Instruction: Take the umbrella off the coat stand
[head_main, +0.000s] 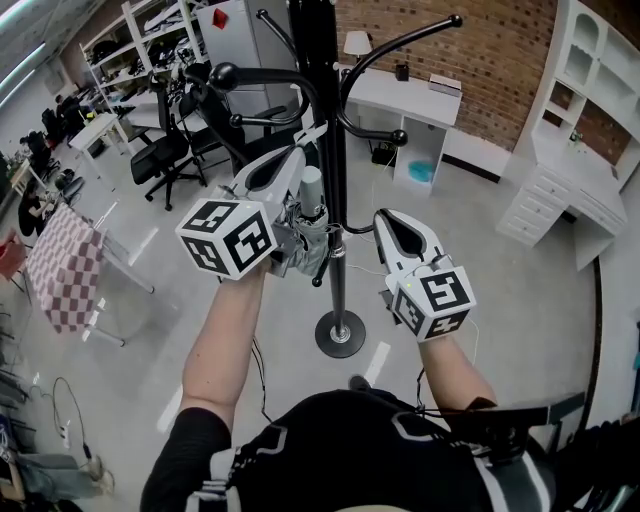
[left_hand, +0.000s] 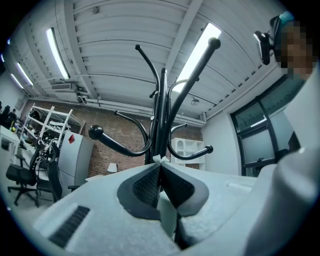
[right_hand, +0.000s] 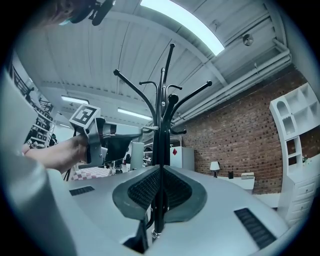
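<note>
- The black metal coat stand (head_main: 340, 300) rises between the two grippers. Only the head view shows its round base (head_main: 340, 333) on the pale floor.
- The left gripper (head_main: 300, 152) points at the pole from the left, and the right gripper (head_main: 386, 216) stands just right of it.
- The umbrella (head_main: 312, 189) shows as a pale grey cylinder-shaped end with crumpled grey below it. It sits against the pole, just beside the left gripper. What it hangs from cannot be made out.
- In the left gripper view the tongs (left_hand: 160, 161) are pressed together with nothing pinched. The curved hooks (left_hand: 120, 145) show from below against the ceiling light strip (left_hand: 197, 47), and a pale surface shows through the gap beneath the pads.
- In the right gripper view the tongs (right_hand: 160, 169) also meet at the tips, with the dark pole lined up behind them. This view alone shows the umbrella (right_hand: 136, 152) upright beside the pole, under the left gripper's tip, and the red brick wall (right_hand: 235, 145).
</note>
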